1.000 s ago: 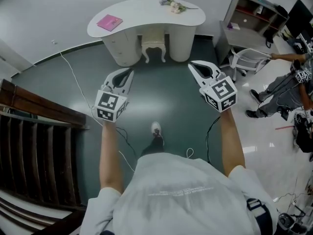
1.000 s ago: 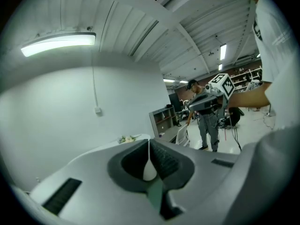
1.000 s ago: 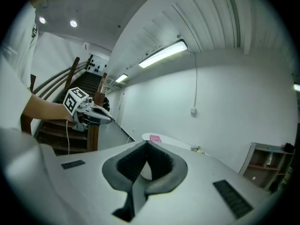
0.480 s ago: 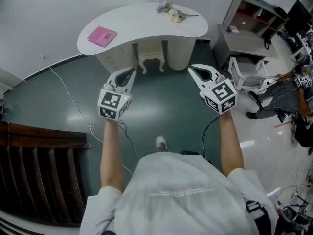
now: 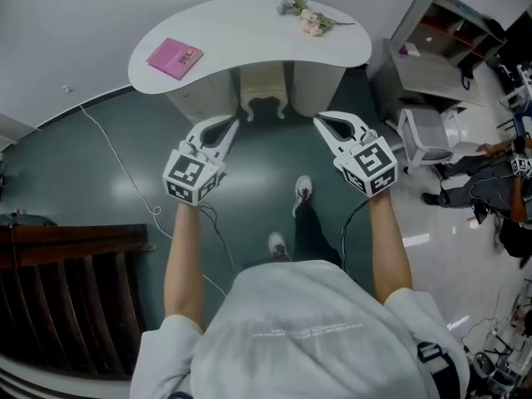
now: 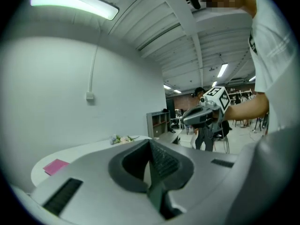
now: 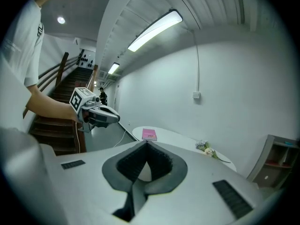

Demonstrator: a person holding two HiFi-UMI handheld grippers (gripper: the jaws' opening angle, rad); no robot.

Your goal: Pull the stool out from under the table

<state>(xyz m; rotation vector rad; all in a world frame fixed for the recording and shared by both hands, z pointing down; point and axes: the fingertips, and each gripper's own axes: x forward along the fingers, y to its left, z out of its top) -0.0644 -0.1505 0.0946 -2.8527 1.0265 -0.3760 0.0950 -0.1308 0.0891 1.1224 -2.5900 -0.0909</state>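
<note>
A cream stool (image 5: 266,100) with curved legs stands tucked in the gap under the white curved table (image 5: 249,23). My left gripper (image 5: 233,123) is held out over the green floor, short of the table's left pedestal, shut and empty. Level with it, my right gripper (image 5: 319,120) is short of the right pedestal, also shut and empty. Neither touches the stool. In the left gripper view the shut gripper (image 6: 150,144) points at the table (image 6: 84,151). In the right gripper view the gripper (image 7: 146,143) is shut too, and the stool is hidden.
A pink book (image 5: 173,58) and a bunch of flowers (image 5: 306,17) lie on the table. A grey shelf unit (image 5: 432,48) and a white chair (image 5: 424,135) stand at the right, near another person (image 5: 490,173). A dark stair railing (image 5: 75,248) is on the left. A white cable (image 5: 125,173) crosses the floor.
The person has walked toward the table, which now lies nearer. Both grippers have travelled forward with them, still shut, and a foot has stepped ahead.
</note>
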